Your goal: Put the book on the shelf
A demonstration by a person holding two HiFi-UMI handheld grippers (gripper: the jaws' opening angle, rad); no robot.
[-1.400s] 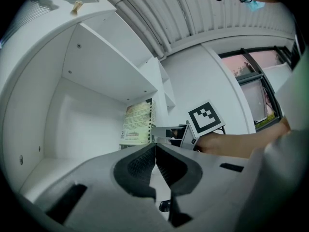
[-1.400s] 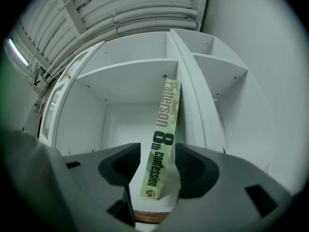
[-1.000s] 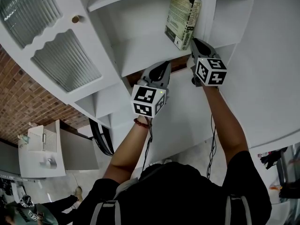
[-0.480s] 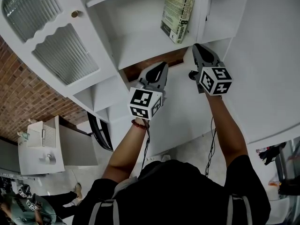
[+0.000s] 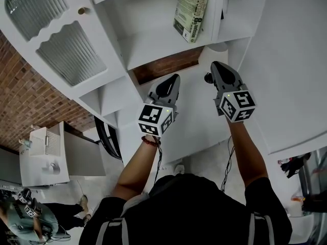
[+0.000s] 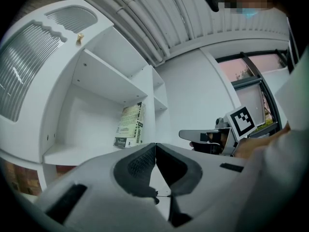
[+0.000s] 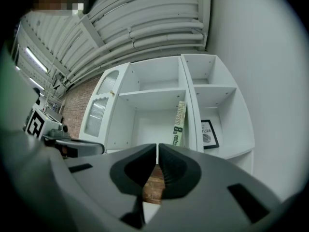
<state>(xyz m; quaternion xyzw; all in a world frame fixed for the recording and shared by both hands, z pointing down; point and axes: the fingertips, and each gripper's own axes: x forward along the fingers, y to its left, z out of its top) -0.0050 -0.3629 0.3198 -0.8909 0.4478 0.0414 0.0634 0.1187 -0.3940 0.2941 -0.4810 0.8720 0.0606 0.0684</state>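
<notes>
A pale green paperback book (image 5: 191, 11) stands upright in the white shelf unit (image 5: 153, 45), leaning against the right wall of its compartment. The same book (image 6: 130, 126) shows in the left gripper view, and its spine (image 7: 179, 123) faces the right gripper view. My left gripper (image 5: 169, 82) hangs below the shelf, shut, with nothing between its jaws. My right gripper (image 5: 216, 68) is to its right, below the book and apart from it, shut and empty. Neither gripper touches the book.
A cabinet door with ribbed glass panes (image 5: 61, 45) and a small knob (image 5: 82, 10) is left of the open compartment. A framed picture (image 7: 209, 132) stands in the narrow right-hand compartment. Brick wall (image 5: 30, 106) shows behind and below the unit.
Both grippers have drawn back and down from the shelf. The right gripper, close under the book a second ago, is now well clear of it; the book stays in place.
</notes>
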